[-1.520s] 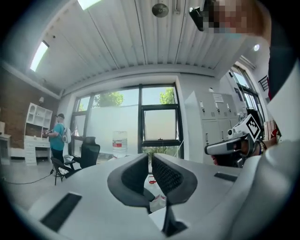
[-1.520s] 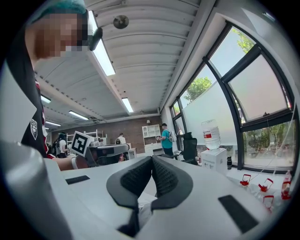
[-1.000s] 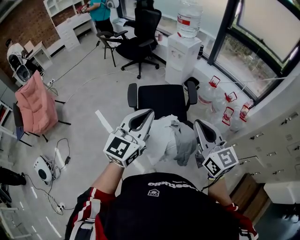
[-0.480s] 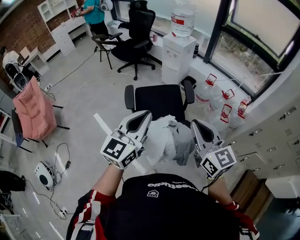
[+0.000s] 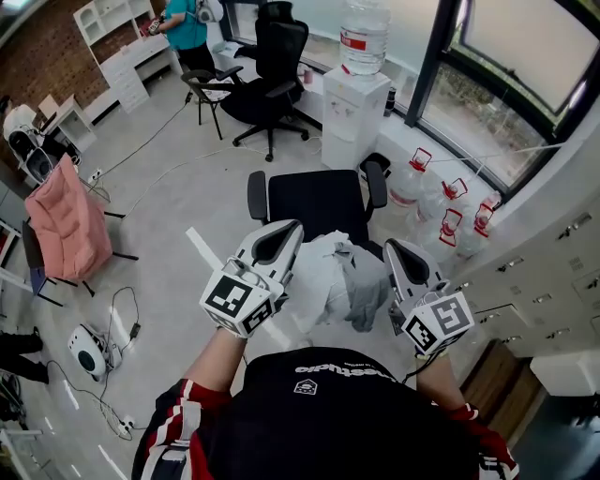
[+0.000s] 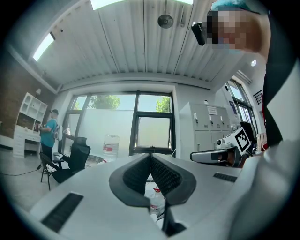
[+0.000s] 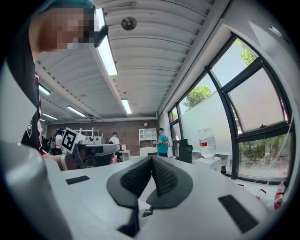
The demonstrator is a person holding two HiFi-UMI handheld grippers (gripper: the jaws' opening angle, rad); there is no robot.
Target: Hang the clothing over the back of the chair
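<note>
A black office chair [image 5: 323, 199] with two armrests stands right in front of me. A crumpled white and grey garment [image 5: 342, 279] lies heaped on its near edge. My left gripper [image 5: 286, 231] hovers just left of the heap with its jaws shut and nothing between them; its pads [image 6: 150, 156] meet at the tips. My right gripper [image 5: 396, 249] hovers just right of the heap, also shut and empty, its pads [image 7: 151, 158] touching. Neither gripper holds the cloth. Each gripper appears in the other's view: the right gripper [image 6: 220, 152] and the left gripper [image 7: 89, 149].
A water dispenser [image 5: 354, 108] stands beyond the chair, with water jugs [image 5: 450, 220] along the window wall to its right. A second black chair [image 5: 270, 80] and a person in teal [image 5: 187, 23] are farther back. A pink-draped chair [image 5: 64, 217], cables and a white device [image 5: 89, 349] lie left. Cabinets [image 5: 544, 281] line the right.
Both grippers and the garment keep their places; only the head view has shifted slightly.
</note>
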